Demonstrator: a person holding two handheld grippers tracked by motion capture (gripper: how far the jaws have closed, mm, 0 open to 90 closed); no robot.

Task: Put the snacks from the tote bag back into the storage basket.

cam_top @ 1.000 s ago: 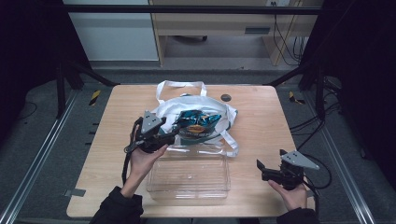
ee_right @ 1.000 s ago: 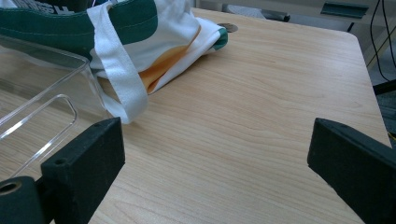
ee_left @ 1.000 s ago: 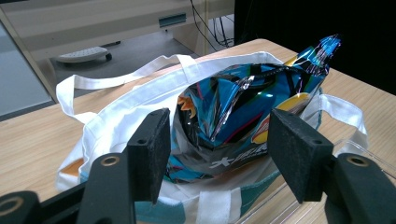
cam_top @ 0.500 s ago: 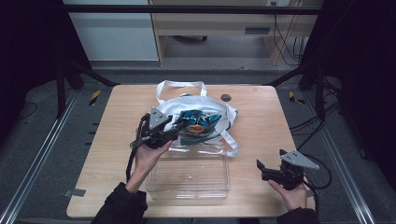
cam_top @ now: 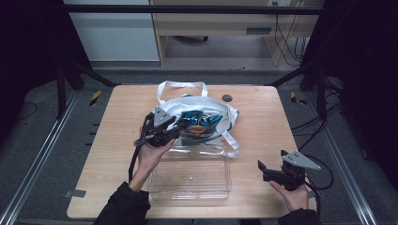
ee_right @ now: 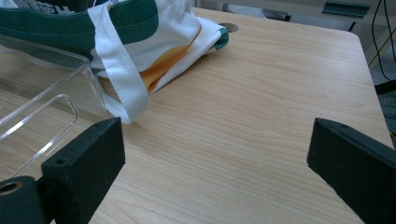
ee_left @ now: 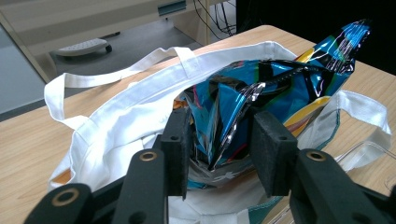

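Note:
A white tote bag (cam_top: 187, 104) with green trim lies on the far middle of the table, mouth toward me. A shiny blue snack packet (cam_top: 202, 123) sticks out of it. My left gripper (cam_top: 180, 127) reaches into the mouth of the bag. Its jaws have just been closing. In the left gripper view the pads of that gripper (ee_left: 219, 135) press on the crumpled near end of the packet (ee_left: 289, 88), with the bag's hem (ee_left: 130, 116) around it. My right gripper (cam_top: 262, 171) rests at the front right, open wide, with only bare wood between its jaws (ee_right: 215, 154).
A clear plastic container (cam_top: 190, 177) stands just in front of the bag, between my two hands; its corner (ee_right: 42, 79) and a bag strap (ee_right: 121, 79) show in the right gripper view. A small dark disc (cam_top: 227, 98) lies behind the bag.
My left gripper has edged right and forward into the bag's mouth, and its jaws have narrowed onto the packet. The right gripper has kept still.

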